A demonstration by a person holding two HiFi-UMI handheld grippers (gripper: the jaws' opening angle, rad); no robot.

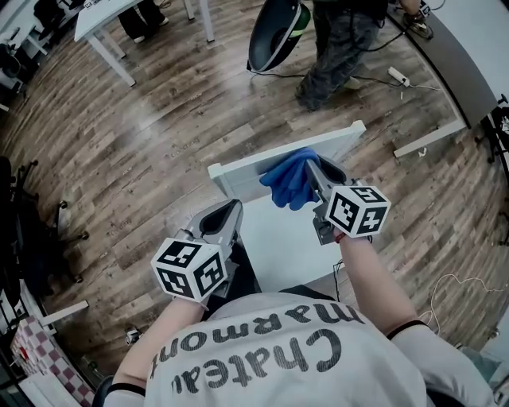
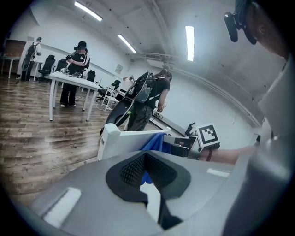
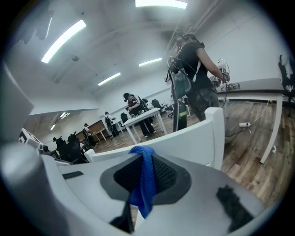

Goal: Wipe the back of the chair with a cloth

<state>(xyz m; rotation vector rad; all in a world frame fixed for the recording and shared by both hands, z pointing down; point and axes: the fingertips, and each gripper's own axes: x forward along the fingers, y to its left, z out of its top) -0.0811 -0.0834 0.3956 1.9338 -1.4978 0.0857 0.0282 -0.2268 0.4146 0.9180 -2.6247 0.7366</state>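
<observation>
The white chair's back (image 1: 286,155) stands straight ahead of me, its seat (image 1: 278,242) between my arms. A blue cloth (image 1: 289,180) is draped against the near face and top edge of the back, and my right gripper (image 1: 315,172) is shut on it. In the right gripper view the cloth (image 3: 144,179) hangs from the right gripper (image 3: 144,161) in front of the chair back (image 3: 184,138). My left gripper (image 1: 228,213) hovers shut and empty over the seat's left edge, short of the back. The left gripper view shows the chair back (image 2: 124,138), the cloth (image 2: 154,142) and the left gripper (image 2: 145,159).
A person (image 1: 342,48) stands just beyond the chair next to a dark shell-shaped seat (image 1: 274,36). A white table (image 1: 119,24) is at the far left, a power strip with cables (image 1: 398,75) and a white desk beam (image 1: 429,139) at the right. Black chair bases (image 1: 32,222) stand on the left.
</observation>
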